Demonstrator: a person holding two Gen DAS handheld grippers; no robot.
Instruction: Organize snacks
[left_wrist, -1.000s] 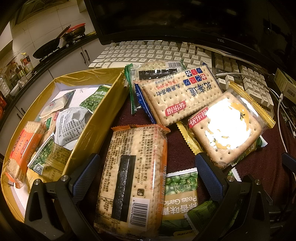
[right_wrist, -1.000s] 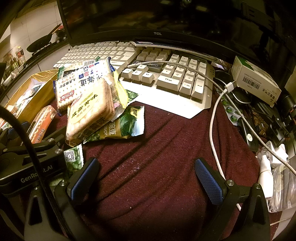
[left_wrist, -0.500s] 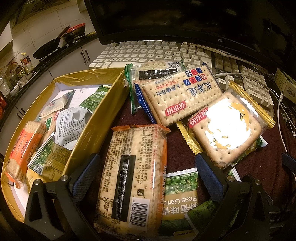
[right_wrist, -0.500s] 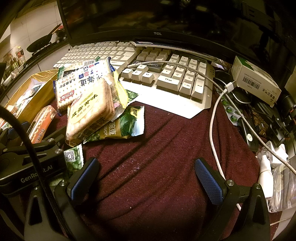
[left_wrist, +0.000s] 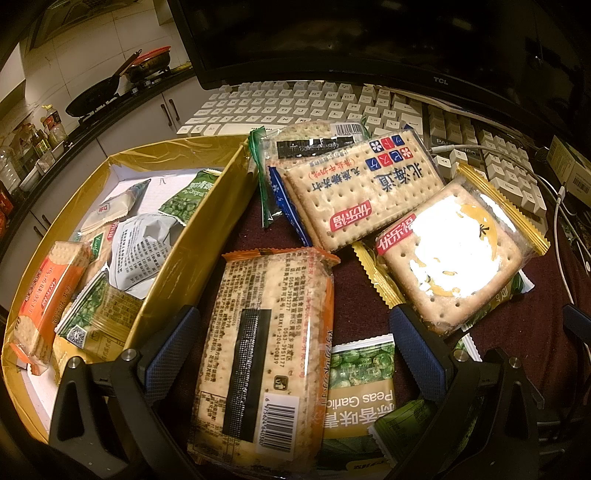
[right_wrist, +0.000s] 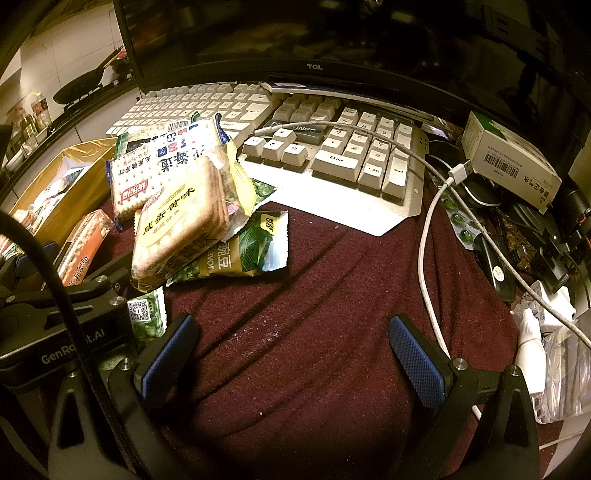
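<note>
At the far left stands the yellow box (left_wrist: 207, 236), open at the top, with several snack packets already lying inside it, among them an orange cracker pack (left_wrist: 44, 295) against its near-left wall. Just right of the box wall lies the orange-edged cracker packet (left_wrist: 266, 343), printed side up on the dark red cloth of the surface (right_wrist: 332, 332); its long axis runs from near to far, almost in line with the left gripper (left_wrist: 295, 354). The jaws of this gripper are wide apart and the packet lies between them, the left finger close to the box wall, so in my judgement this packet is the next one to take, and the left hand is clearly the nearer one. It would have to close across the short side of the packet and then carry it left over the wall. Partly under the packet's right edge is a green garlic peas bag (left_wrist: 360, 380), which could be caught together with it. Farther and to the right lie the blue-printed cracker pack (left_wrist: 362, 192) and the yellow-edged cracker pack (left_wrist: 454, 254), overlapping one another, with the keyboard (left_wrist: 295, 107) behind them. The right gripper (right_wrist: 295, 354) hangs over bare cloth, its jaws also apart and holding nothing; a white cable (right_wrist: 424, 251) runs at its right.
</note>
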